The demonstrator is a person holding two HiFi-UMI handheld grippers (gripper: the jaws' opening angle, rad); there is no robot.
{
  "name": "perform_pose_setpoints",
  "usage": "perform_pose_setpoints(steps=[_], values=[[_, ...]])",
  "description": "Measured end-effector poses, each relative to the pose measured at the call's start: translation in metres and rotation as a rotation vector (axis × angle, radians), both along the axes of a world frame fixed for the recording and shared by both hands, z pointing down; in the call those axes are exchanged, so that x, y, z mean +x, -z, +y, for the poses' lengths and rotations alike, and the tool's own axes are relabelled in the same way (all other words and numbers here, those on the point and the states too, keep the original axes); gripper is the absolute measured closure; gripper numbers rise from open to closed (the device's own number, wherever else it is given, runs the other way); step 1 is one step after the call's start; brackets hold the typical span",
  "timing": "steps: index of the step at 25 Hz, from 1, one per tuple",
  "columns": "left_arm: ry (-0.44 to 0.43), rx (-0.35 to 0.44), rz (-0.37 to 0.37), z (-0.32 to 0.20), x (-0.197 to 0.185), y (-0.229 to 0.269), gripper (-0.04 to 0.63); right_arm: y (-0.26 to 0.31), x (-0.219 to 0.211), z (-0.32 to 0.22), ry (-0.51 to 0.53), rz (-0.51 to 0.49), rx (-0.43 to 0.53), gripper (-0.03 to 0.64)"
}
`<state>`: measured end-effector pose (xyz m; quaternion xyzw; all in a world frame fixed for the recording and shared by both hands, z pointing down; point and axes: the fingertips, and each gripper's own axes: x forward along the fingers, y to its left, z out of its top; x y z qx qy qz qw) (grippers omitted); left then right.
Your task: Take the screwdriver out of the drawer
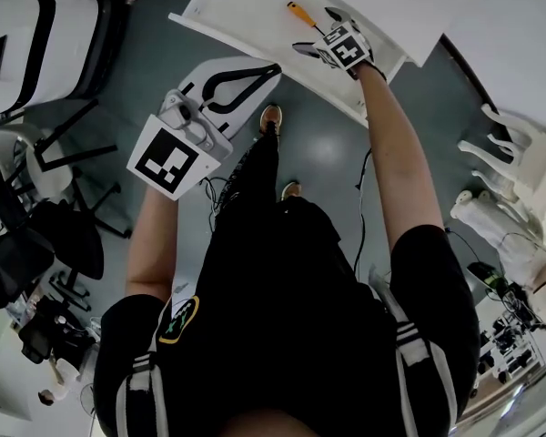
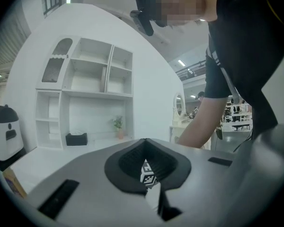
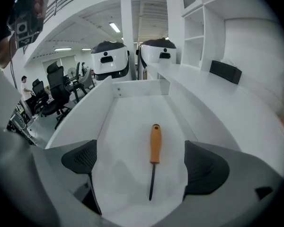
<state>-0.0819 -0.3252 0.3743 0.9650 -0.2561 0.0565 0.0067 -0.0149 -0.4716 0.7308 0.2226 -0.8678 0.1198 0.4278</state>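
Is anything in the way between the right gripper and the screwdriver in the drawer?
No, nothing that I can see. The right gripper is open, and the screwdriver lies alone on the bare floor of the drawer, in line with the gap between the jaws.

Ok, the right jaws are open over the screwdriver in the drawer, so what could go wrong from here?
1. The screwdriver lies flat on the floor of the drawer, with its thin shaft nearest the right gripper. If the open jaws close on the shaft rather than the orange handle, it could slip or pivot.
2. The left gripper is shut and held away from the drawer, so a bump from the jaws might shift it.
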Motion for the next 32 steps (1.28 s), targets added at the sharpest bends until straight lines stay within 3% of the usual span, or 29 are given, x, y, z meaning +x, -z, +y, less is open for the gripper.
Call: perform_pose_setpoints(steps=[12, 22, 32], values=[[-0.001, -0.023, -0.014, -0.011, -0.01, -0.014, 0.578, -0.049, 0.012, -0.019, -0.01, 0.118, -0.101, 0.034], [0.012, -0.056, -0.022, -0.01, -0.013, -0.023, 0.578, -0.067, 0.012, -0.022, 0.006, 0.154, -0.141, 0.034], [0.02, -0.078, -0.014, -0.012, -0.01, -0.03, 0.578, -0.074, 0.01, -0.024, 0.03, 0.149, -0.111, 0.067]])
